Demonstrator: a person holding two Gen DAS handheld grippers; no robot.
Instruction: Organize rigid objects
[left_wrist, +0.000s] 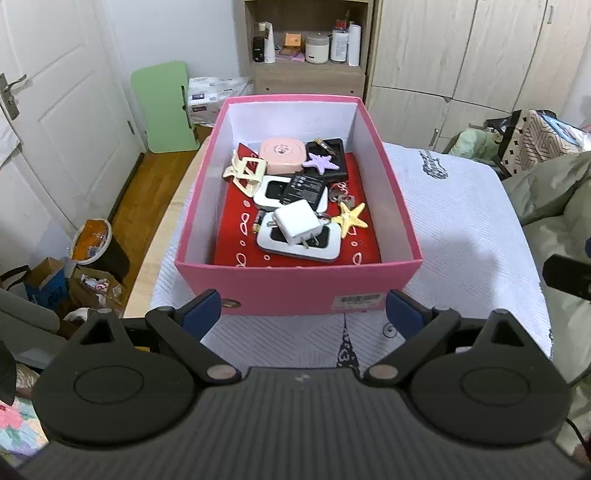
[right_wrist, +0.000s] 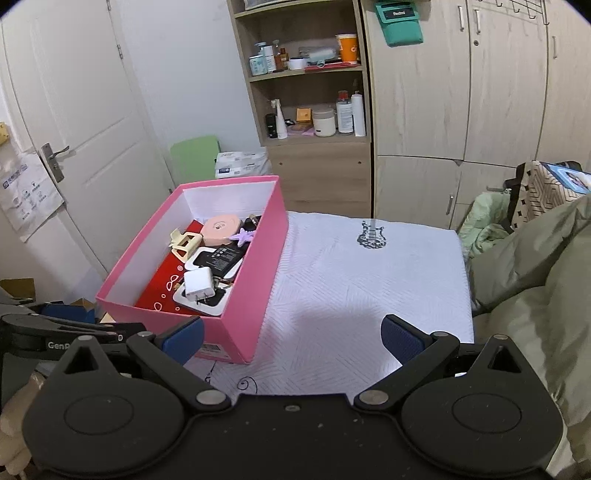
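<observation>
Through the left wrist camera, I am holding my left tool (left_wrist: 303, 308) spread wide and empty before the glossy pink cardboard box (left_wrist: 295, 291), where a smooth white square charger (left_wrist: 297, 222) is lying on flat rounded cases. Through the right, my right tool (right_wrist: 291, 338) is gaping empty over the quilted white cloth (right_wrist: 351, 280), beside that box.

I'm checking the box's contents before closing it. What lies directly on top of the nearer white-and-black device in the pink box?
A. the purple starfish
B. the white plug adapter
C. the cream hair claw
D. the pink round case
B: the white plug adapter rests on the nearer white-and-black device inside the pink box, prongs pointing toward the camera.
</observation>
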